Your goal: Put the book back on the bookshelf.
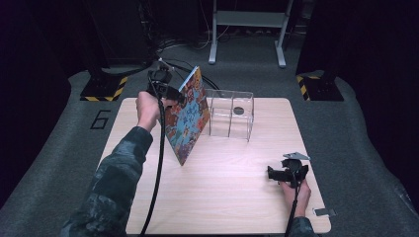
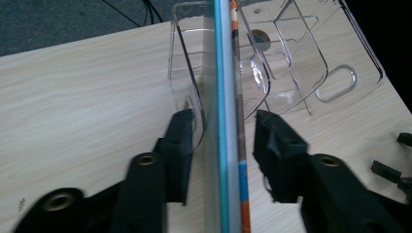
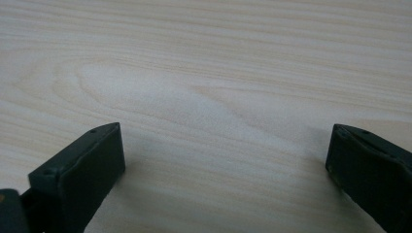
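Jaws, left: my left gripper (image 2: 221, 133) stands parted, one pad on each side of the book's (image 2: 227, 116) edge, with a gap showing between pads and cover; I am not pinching it.
Jaws, right: my right gripper (image 3: 223, 160) is spread wide over bare table (image 3: 204, 73), nothing between the pads.
Book: upright and tilted, its lower corner resting on the table (image 1: 232, 197), just left of the clear rack (image 1: 230, 114); my left gripper (image 1: 165, 89) sits at the book's (image 1: 188, 118) top edge, on the side away from the rack.
Rack: clear plastic with upright dividers (image 2: 286, 53), slots unfilled, right behind the book's edge in the left gripper view.
Right hand: my right gripper (image 1: 286, 173) is parked well apart from the rack, toward my side of the table.
Done, as I judge it: book stood up and brought beside the rack.
Left: book is not yet in a slot; with my grip loosened it looks liable to tip, so it needs a fresh hold and a slide between the dividers.
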The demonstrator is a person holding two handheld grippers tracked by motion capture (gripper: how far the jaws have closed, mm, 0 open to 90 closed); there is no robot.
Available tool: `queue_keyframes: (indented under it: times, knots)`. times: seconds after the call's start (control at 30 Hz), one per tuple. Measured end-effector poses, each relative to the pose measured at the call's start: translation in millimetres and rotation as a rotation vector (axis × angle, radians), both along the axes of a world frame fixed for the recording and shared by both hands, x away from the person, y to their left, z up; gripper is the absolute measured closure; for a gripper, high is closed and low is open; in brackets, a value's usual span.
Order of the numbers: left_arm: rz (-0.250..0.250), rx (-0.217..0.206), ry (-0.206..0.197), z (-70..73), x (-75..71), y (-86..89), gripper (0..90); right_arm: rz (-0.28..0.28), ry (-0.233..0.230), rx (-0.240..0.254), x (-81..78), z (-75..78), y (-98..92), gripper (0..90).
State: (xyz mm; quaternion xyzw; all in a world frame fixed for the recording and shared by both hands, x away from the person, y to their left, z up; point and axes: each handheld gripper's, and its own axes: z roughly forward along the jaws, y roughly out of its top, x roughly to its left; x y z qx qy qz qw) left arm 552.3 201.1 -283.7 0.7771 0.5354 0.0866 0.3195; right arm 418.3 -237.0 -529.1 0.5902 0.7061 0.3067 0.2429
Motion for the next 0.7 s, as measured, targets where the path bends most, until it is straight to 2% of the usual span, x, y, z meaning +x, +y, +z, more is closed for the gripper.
queue_keyframes:
  times: [0.13,0.23,0.43,0.57,0.7]
  knots:
    - [-0.009,-0.030,-0.050,6.2,-8.0,8.9,36.5,-0.002,0.001,0.002,-0.1,0.0,0.2,0.0]
    - [-0.035,-0.009,-0.072,12.8,-16.1,15.6,21.5,-0.001,0.002,0.002,-0.1,0.1,0.3,0.0]
    - [-0.098,0.005,-0.145,19.3,-38.6,28.3,9.8,-0.002,0.002,0.002,-0.1,0.1,0.3,0.0]
    - [-0.105,-0.012,-0.211,17.0,-59.6,31.6,4.4,-0.001,0.001,0.001,0.2,-0.1,0.5,0.0]
    - [-0.139,-0.013,-0.258,13.8,-78.6,38.0,1.0,0.000,0.002,-0.001,0.2,-0.1,0.4,0.0]
